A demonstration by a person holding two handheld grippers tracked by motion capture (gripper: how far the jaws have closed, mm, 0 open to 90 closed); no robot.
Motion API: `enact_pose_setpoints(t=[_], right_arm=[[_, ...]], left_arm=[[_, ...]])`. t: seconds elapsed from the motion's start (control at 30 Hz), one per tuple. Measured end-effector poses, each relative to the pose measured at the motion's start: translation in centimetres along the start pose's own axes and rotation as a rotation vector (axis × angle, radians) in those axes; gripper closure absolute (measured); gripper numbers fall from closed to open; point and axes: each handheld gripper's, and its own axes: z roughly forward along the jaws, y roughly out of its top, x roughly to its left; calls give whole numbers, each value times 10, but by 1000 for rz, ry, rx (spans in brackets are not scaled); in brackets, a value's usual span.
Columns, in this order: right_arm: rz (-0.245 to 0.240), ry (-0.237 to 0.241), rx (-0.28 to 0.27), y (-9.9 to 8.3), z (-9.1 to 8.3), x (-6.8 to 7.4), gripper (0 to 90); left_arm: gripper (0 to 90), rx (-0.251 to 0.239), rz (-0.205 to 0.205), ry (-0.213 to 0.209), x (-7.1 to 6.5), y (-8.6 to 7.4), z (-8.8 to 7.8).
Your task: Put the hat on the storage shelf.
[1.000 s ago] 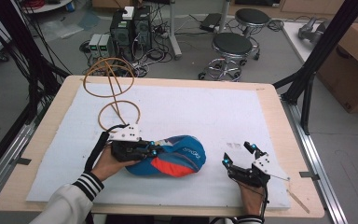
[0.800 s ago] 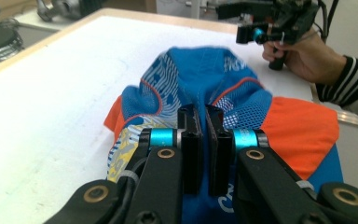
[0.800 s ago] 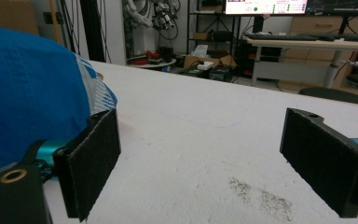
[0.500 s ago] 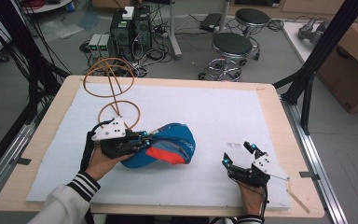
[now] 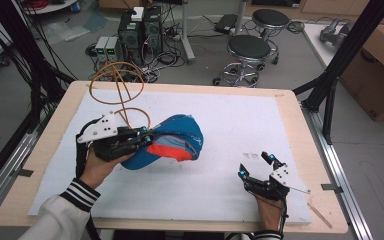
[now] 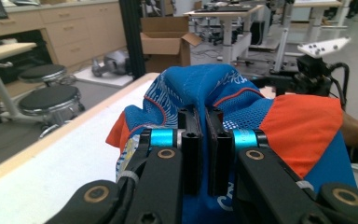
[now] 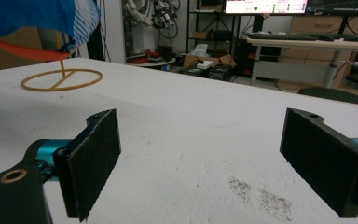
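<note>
Left hand-held gripper (image 5: 142, 136) clamped, raised; right hand-held gripper (image 5: 254, 165) agape, low.

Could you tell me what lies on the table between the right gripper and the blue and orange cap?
Only bare white table cover, as the high view shows, between the right gripper and the cap.

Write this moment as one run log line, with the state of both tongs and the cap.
left tongs: shut on cap | cap: lifted off white mat | right tongs: open, empty, low over mat | wire stand: behind cap
</note>
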Motion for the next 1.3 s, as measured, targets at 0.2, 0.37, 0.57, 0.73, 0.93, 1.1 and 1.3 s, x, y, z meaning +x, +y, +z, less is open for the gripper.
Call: enact_pose_setpoints(t=[0.2, 0.37, 0.57, 0.73, 0.93, 1.1, 1.3], right_arm=[[-2, -1, 1, 0, 0, 0, 114], [-1, 1, 1, 0, 0, 0, 114], [-3, 0, 0, 0, 0, 0, 114], [-4, -1, 0, 0, 0, 0, 114], [-7, -1, 0, 0, 0, 0, 114], [-8, -1, 1, 0, 0, 0, 114], [-11, -1, 0, 0, 1, 0, 114]], left_arm=[[863, -19, -11, 62, 7, 16, -9], [864, -51, -8, 80, 14, 29, -16], [864, -101, 10, 132, 22, 47, -25], [864, -146, 26, 174, 31, 63, -34], [864, -176, 49, 223, 40, 80, -44], [864, -175, 48, 254, 50, 87, -47], [864, -182, 57, 287, 66, 98, -48]])
